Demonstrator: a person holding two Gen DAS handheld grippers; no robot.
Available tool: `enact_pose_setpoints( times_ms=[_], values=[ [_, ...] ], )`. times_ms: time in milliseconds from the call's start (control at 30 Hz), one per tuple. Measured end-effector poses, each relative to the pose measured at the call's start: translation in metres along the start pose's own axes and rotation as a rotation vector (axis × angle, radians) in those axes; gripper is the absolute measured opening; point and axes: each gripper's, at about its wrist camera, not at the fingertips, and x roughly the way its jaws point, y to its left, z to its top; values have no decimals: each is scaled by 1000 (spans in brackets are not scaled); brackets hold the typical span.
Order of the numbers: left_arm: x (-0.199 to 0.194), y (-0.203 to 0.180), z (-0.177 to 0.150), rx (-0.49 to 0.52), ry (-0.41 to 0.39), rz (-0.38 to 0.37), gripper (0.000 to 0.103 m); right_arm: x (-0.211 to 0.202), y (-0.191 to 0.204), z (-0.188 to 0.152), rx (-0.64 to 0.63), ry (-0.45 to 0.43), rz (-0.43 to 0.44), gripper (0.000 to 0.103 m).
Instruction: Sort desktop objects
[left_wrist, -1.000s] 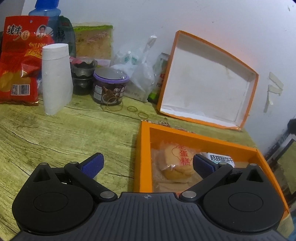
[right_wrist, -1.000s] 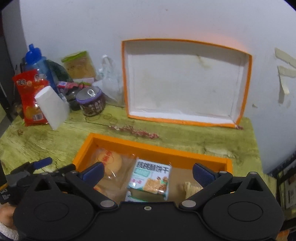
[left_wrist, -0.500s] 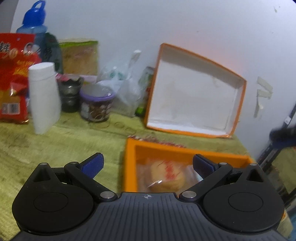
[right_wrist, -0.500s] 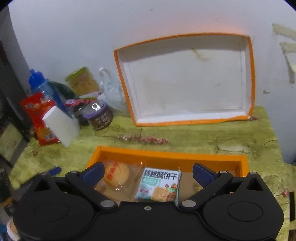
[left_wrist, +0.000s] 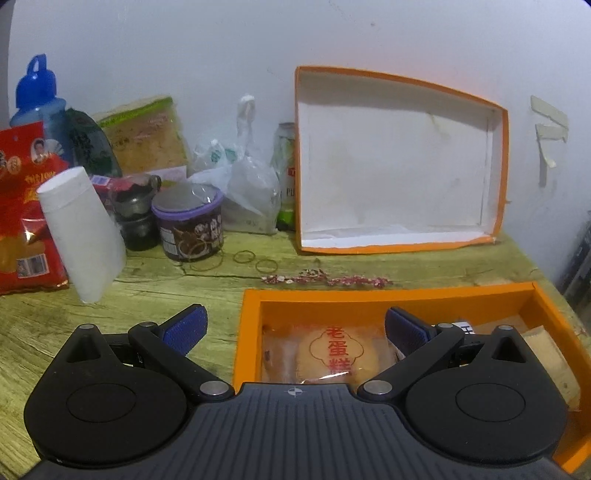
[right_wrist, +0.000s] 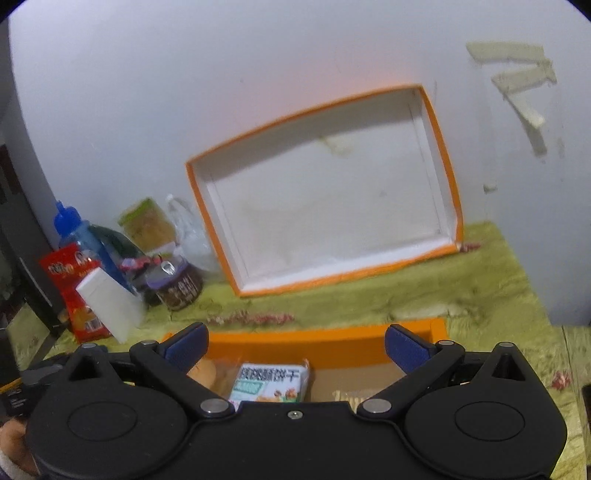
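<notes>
An orange box (left_wrist: 251, 299) lies on the green wooden table and holds a wrapped egg cake (left_wrist: 338, 354), a cracker packet (right_wrist: 269, 380) and other wrapped snacks. Its orange lid (left_wrist: 399, 158) leans upright against the white wall; it also shows in the right wrist view (right_wrist: 332, 206). My left gripper (left_wrist: 295, 328) is open and empty, hovering over the box's left rim. My right gripper (right_wrist: 295, 343) is open and empty above the box's near side, tilted.
At the back left stand a white paper cup (left_wrist: 83, 229), a red snack bag (left_wrist: 22, 206), a blue-capped bottle (left_wrist: 37, 96), a purple-lidded jar (left_wrist: 190, 225), a plastic bag (left_wrist: 243, 192) and a can (left_wrist: 286, 173). Rubber bands (left_wrist: 255, 260) and a dried flower sprig (left_wrist: 325, 278) lie before the lid.
My left gripper has swung right and pulled back, so the lid is more central. My right gripper has risen and tilted, with less of the box in view. Both stay open.
</notes>
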Motion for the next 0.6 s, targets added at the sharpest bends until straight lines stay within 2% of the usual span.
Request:
enact_pose_setpoints(
  times_ms=[167,600],
  values=[
    [11,5,1,-12,23,65,103,-4,4,-4,-83,-48,-51,103],
    [15,18,1,-11,46,107,103,11,5,-1,-49,31,-47,103]
  ],
)
